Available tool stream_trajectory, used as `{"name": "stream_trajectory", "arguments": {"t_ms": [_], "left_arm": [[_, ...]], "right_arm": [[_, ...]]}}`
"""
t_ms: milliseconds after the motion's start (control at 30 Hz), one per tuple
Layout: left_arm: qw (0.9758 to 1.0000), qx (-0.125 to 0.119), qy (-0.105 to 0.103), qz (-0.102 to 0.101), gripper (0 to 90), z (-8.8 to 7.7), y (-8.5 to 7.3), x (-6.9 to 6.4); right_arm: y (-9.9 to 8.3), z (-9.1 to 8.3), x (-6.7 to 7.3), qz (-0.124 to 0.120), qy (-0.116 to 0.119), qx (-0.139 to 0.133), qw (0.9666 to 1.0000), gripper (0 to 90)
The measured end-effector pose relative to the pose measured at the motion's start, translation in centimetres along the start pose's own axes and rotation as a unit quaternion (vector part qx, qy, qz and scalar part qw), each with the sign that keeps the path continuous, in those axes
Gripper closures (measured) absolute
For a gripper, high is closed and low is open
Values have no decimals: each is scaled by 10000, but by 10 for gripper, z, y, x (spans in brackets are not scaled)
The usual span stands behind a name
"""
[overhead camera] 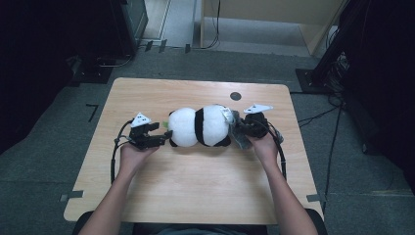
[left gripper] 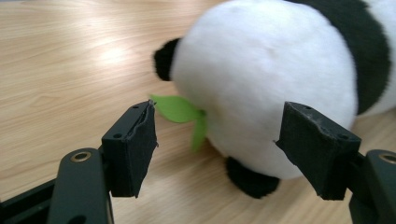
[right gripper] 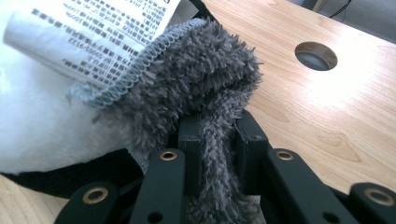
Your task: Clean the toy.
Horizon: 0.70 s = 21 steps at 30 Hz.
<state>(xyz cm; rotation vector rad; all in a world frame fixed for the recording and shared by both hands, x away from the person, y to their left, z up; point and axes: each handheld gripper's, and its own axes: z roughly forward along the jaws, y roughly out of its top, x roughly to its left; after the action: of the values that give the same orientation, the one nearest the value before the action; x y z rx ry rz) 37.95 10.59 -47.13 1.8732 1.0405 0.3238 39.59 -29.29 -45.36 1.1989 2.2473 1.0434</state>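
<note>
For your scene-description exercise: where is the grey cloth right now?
In the high view the grey cloth lies right of centre, against the plush panda, pinched in the right gripper.

High overhead forward-down; gripper views close, sharing the panda (overhead camera: 199, 126).

Wooden table (overhead camera: 195, 196) — round hole (overhead camera: 235, 96) near its far edge.
</note>
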Motion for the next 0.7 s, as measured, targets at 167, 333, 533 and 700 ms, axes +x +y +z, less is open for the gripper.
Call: {"name": "stream_trajectory", "arguments": {"t_ms": [167,333,533,700], "left_arm": [[9999,51,116,-25,295,5,4,16],[9999,42,53,-104,304,16,8,32],[9996,25,-227,-159,298,26,5,37],[9995,-19,-299,21,317,27,3,34]], "right_arm": [[4,1,-2,-8,-22,6,10000,767],[8,5,-4,11,23,16,10000,767],[10,14,-5,-15,193,11,9998,771],[11,22,-1,-62,333,-81,9994,781]]}}
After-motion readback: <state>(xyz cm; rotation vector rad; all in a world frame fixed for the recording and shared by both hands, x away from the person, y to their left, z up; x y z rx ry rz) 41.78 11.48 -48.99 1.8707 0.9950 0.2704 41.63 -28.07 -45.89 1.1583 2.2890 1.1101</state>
